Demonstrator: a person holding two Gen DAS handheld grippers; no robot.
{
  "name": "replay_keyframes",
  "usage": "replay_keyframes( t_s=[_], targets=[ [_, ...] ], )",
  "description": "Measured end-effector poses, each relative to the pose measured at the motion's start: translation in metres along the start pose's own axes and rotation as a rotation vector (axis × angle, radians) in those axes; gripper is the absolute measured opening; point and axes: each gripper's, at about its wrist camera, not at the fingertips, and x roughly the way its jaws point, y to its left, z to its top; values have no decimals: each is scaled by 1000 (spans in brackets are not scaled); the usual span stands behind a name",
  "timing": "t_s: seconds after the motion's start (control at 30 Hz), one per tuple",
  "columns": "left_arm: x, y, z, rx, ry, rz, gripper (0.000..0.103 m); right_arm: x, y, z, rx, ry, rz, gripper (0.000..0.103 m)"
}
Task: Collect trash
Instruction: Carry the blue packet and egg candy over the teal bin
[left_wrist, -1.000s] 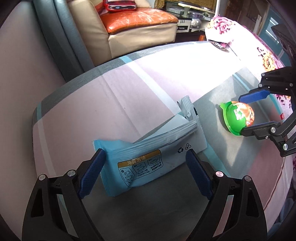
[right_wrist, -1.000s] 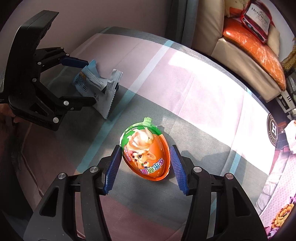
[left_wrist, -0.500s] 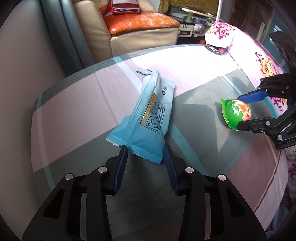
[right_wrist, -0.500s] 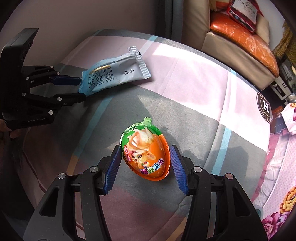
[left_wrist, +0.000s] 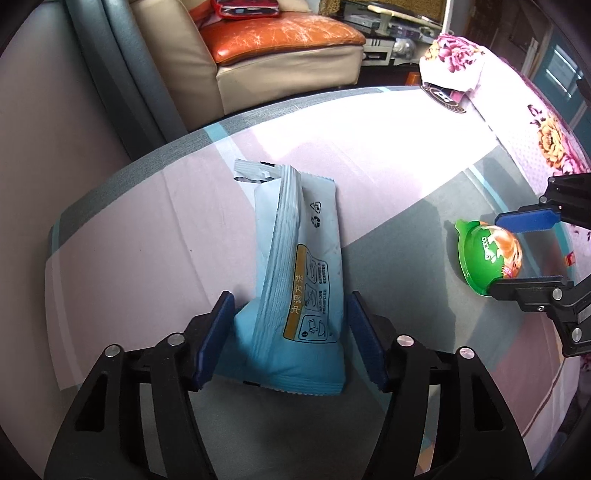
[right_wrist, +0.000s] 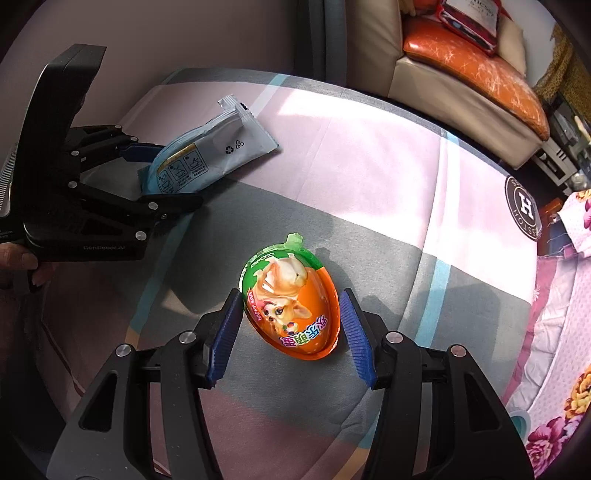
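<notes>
Left gripper: jaws spread either side of the blue sachet's near end, pads beside it; whether they press it, I cannot tell.
Blue sachet: lies on the striped sheet, torn end pointing away; the right wrist view shows its near end bulging upward.
Right gripper: jaws spread around the egg, small gaps on both sides.
Happy Egg capsule: orange and green, puppy print, resting on the sheet; the left wrist view shows only its green rim side.
Only in right view: round "H" logo.
Far: orange cushion on a beige sofa.
</notes>
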Motion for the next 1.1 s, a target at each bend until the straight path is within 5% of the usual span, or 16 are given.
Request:
replay_keyframes(
  t_s=[0.13, 0.47, 1.1],
  targets=[
    [-3, -6, -2, -28, -34, 14, 38, -2, -3, -8, 16, -20, -30, 52],
    [-36, -63, -21, -28, -89, 4, 37, -39, -26, -54, 98, -88, -81, 52],
    [-55, -271, -16, 104, -76, -115, 38, -135, -135, -228, 369, -229, -145, 52]
  ],
)
